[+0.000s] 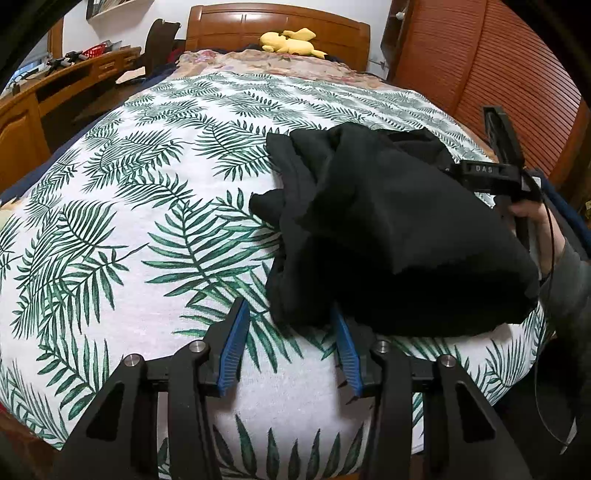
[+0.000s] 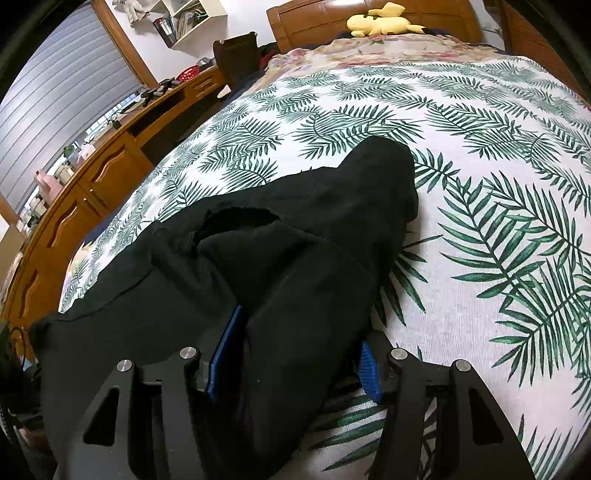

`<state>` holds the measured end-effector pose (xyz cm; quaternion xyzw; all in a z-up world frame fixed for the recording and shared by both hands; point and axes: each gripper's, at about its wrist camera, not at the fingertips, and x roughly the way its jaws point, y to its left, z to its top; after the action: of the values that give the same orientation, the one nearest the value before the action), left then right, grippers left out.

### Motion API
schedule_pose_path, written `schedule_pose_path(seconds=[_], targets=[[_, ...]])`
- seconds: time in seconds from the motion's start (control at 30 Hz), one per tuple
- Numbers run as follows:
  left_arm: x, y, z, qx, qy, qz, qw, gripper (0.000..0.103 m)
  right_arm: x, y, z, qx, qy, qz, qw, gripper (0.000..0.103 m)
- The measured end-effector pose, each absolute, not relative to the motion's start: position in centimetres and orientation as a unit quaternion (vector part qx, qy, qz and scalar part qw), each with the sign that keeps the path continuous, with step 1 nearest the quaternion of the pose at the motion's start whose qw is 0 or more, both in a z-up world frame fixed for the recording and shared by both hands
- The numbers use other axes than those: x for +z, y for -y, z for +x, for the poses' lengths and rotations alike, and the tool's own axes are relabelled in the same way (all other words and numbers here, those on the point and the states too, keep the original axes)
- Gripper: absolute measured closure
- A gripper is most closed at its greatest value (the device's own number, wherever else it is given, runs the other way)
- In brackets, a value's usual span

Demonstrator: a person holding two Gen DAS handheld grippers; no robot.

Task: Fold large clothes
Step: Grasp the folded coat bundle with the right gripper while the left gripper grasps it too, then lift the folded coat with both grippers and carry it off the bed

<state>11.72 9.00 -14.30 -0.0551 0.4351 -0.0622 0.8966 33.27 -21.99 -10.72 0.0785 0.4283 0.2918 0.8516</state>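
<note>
While black garment [image 2: 280, 236] lies betw its pads, right tool [image 2: 295, 350] gapes.

A big bed [image 1: 147, 206] fills the room, with a white cover full of green leaves. A brown wooden headboard [image 1: 277, 26] stands at the far end, with a yellow soft toy [image 2: 384, 24] near it. A long wooden desk [image 2: 92, 184] runs along one side, under a window with grey blinds [image 2: 62, 92]. White shelves [image 2: 192, 18] hang on the wall.
</note>
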Motion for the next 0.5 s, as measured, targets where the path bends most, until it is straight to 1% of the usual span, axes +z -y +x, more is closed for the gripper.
schedule_pose_path(seconds=[0.23, 0.27, 0.3, 0.33, 0.4, 0.43, 0.47, 0.5], targets=[[-13.4, -7.8, 12.0, -0.075, -0.423, -0.037, 0.902, 0.056, -10.7, 22.1, 33.1, 0.292, -0.428, 0.079, 0.851, 0.045], [-13.5, -7.8, 12.2, -0.075, -0.425, -0.035, 0.901, 0.059, -10.7, 22.1, 33.0, 0.293, -0.428, 0.079, 0.851, 0.045], [-13.6, -7.8, 12.4, -0.080, -0.428, -0.037, 0.900, 0.069, -10.6, 22.2, 32.9, 0.294, -0.427, 0.079, 0.851, 0.046], [-13.8, -7.8, 12.6, -0.082, -0.432, -0.039, 0.897, 0.073, -10.6, 22.2, 32.8, 0.297, -0.425, 0.081, 0.851, 0.048], [-13.8, -7.9, 12.7, -0.084, -0.434, -0.045, 0.896, 0.086, -10.3, 22.2, 32.6, 0.303, -0.419, 0.079, 0.852, 0.060], [-13.8, -8.0, 12.6, -0.087, -0.434, -0.047, 0.896, 0.088, -10.1, 22.2, 32.4, 0.306, -0.418, 0.077, 0.852, 0.064], [-13.5, -8.0, 12.5, -0.089, -0.431, -0.048, 0.897, 0.092, -9.8, 22.4, 32.2, 0.311, -0.415, 0.077, 0.852, 0.072], [-13.3, -8.0, 12.4, -0.089, -0.428, -0.049, 0.898, 0.094, -9.4, 22.6, 32.1, 0.313, -0.411, 0.081, 0.852, 0.075]])
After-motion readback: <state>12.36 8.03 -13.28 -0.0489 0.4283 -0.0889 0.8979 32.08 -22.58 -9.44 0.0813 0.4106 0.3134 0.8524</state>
